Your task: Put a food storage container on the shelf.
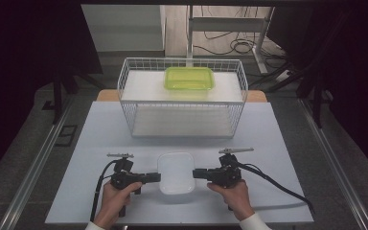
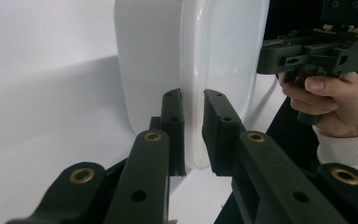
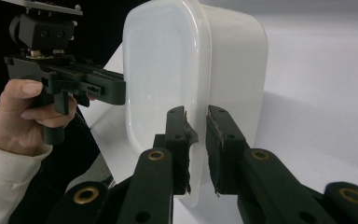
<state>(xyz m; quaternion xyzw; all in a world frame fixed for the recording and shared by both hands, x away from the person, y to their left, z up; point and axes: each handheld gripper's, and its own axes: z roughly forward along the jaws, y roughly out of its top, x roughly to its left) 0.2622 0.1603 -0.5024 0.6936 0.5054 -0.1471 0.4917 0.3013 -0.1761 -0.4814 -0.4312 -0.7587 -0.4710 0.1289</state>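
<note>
A white rounded plastic container (image 1: 176, 172) sits on the pale table (image 1: 100, 139) near its front edge, between my two grippers. From the left, my left gripper (image 1: 155, 178) is shut on the container's left rim (image 2: 192, 70), with one pad on each side of the rim. The right gripper (image 1: 196, 173) comes in from the opposite side and is shut on the right rim (image 3: 200, 60) the same way. A hand holds each gripper. Beyond the container, the left gripper view shows the right gripper (image 2: 307, 53), and the right gripper view shows the left gripper (image 3: 74, 79).
A white wire basket (image 1: 182, 98) stands at the back middle of the table. A green lidded container (image 1: 189, 78) rests on the basket's upper white shelf. Bare tabletop lies between basket and white container. Cables and a desk frame are on the floor beyond.
</note>
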